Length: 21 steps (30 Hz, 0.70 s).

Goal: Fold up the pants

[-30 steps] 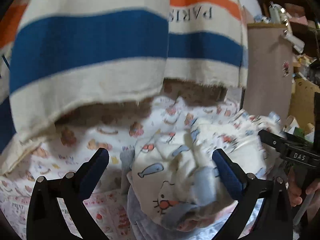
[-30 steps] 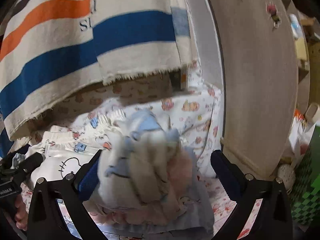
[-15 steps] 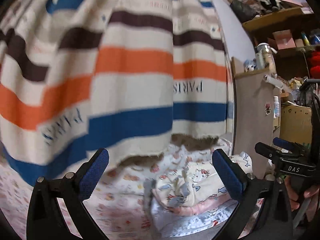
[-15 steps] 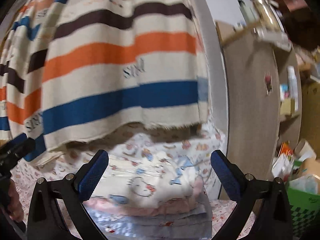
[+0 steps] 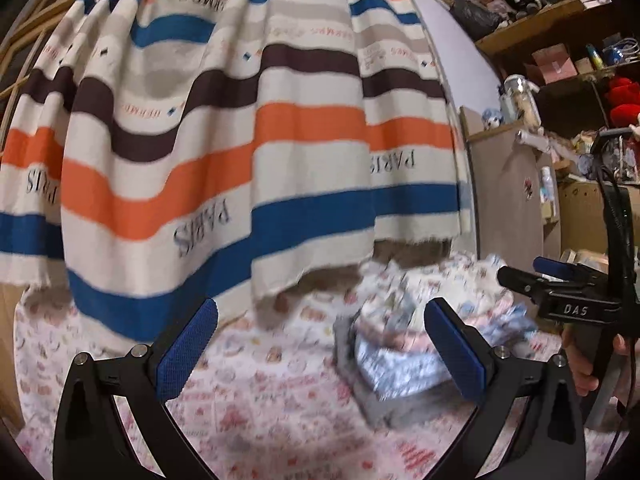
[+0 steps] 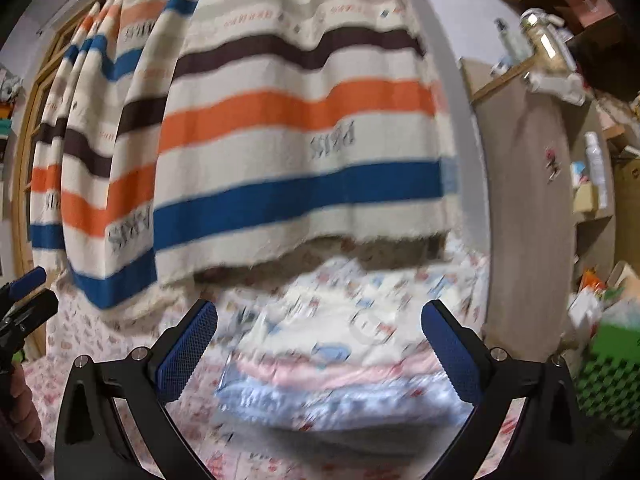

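Observation:
A stack of folded clothes lies on the printed bedsheet, with white cartoon-print pants [image 6: 340, 332] on top of pink and light blue layers. In the left wrist view the same stack [image 5: 400, 344] sits low and to the right, blurred. My left gripper [image 5: 320, 344] is open and holds nothing, hanging above the sheet left of the stack. My right gripper [image 6: 320, 348] is also open and empty, back from the stack and facing it. The right gripper's tool [image 5: 568, 304] shows at the right edge of the left wrist view, held by a hand.
A striped curtain [image 5: 224, 140] in orange, blue and brown hangs over the far side of the bed. A tall grey-brown cabinet [image 6: 532, 200] stands to the right, with cluttered shelves [image 5: 560, 52] behind. The patterned bedsheet [image 5: 260, 400] spreads in front.
Both grippers have pulled back and up from the stack; the pants that filled both views a second ago now lie on top of the pile, released.

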Available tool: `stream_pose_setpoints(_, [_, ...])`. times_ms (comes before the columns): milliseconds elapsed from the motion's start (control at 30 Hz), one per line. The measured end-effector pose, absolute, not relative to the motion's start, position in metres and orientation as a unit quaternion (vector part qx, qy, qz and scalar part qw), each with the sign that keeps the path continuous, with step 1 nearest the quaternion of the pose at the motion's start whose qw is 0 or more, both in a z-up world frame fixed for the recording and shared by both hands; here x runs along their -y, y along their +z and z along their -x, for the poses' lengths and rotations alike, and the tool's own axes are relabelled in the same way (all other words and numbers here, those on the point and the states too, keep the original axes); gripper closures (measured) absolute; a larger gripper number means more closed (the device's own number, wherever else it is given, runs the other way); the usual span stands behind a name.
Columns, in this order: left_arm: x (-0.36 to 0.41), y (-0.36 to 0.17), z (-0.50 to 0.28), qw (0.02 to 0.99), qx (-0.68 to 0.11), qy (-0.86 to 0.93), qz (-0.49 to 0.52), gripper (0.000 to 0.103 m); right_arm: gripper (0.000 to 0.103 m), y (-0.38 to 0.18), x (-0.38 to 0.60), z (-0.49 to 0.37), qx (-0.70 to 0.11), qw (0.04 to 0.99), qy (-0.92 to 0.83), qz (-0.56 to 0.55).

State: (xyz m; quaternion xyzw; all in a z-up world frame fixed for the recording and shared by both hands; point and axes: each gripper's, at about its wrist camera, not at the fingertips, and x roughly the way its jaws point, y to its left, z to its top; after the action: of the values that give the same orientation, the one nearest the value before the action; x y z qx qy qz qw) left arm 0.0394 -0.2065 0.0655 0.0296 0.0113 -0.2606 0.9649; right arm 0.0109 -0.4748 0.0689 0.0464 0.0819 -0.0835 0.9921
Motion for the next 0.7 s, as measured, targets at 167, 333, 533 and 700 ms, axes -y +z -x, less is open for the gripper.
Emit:
stream_pose_setpoints(167, [0.203, 0.037, -0.052, 0.966, -0.043, -0.252, -0.033, 0.0, 0.001, 0.039, 0.464, -0.029, -0.104, 0.991, -0.069, -0.036])
stream_pose_setpoints(333, [0.206, 0.007, -0.07, 0.966, -0.086, -0.242, -0.037, 0.0, 0.001, 0.013, 0.472, -0.047, -0.16, 0.983, -0.052, -0.07])
stream_pose_setpoints(533, [0.198, -0.008, -0.082, 0.967, -0.135, -0.215, -0.012, 0.0, 0.001, 0.005, 0.466, -0.056, -0.178, 0.981, -0.064, -0.042])
stream_pose_setpoints(700, [0.198, -0.006, -0.089, 0.972, -0.152, -0.181, -0.015, 0.0, 0.001, 0.005, 0.459, -0.058, -0.186, 0.978, -0.097, -0.016])
